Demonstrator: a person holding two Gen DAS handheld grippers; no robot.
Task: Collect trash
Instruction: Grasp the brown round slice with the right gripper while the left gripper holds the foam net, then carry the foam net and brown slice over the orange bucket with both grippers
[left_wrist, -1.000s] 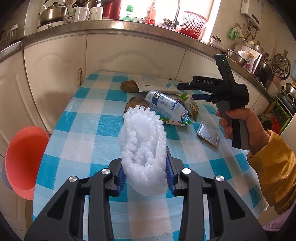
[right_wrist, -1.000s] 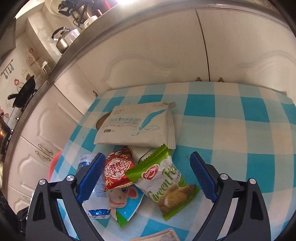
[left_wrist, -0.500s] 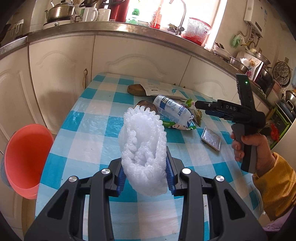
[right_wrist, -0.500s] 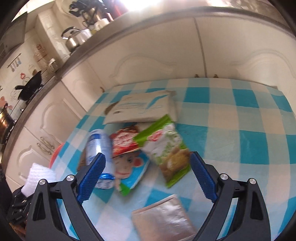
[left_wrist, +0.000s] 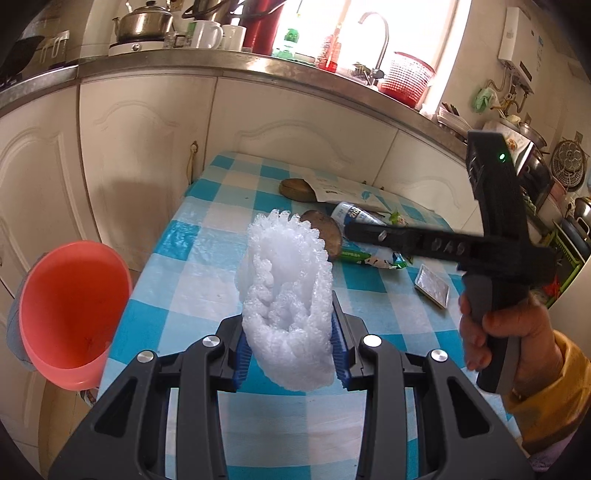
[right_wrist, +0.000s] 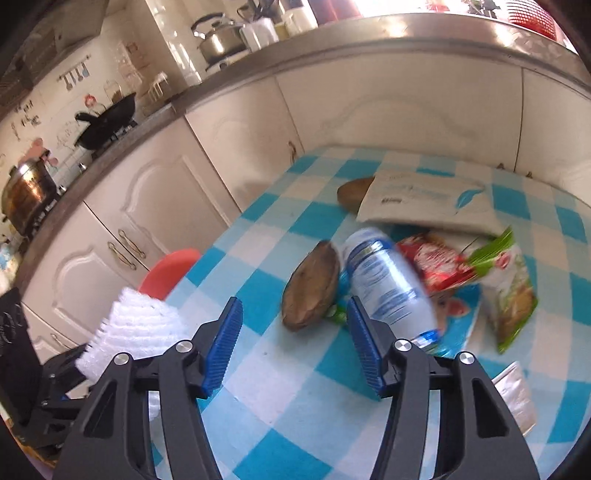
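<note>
I see bright daylight pouring from the window (left_wrist: 321, 33), blown out white. Glare streaks the steel counter edge (right_wrist: 424, 27). Motion blur smears the bottle (right_wrist: 388, 284) and wrappers (right_wrist: 480, 269) in my right view; the left view is sharper. Heavy fisheye bending, dark vignette corners. A soft shadow falls on the cabinet door (left_wrist: 140, 184).

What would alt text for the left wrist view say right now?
The left tongs grip a white foam net above a blue-checked table, with a red bin at its left edge. Beyond, the right tongs reach over a plastic bottle and wrappers.
</note>
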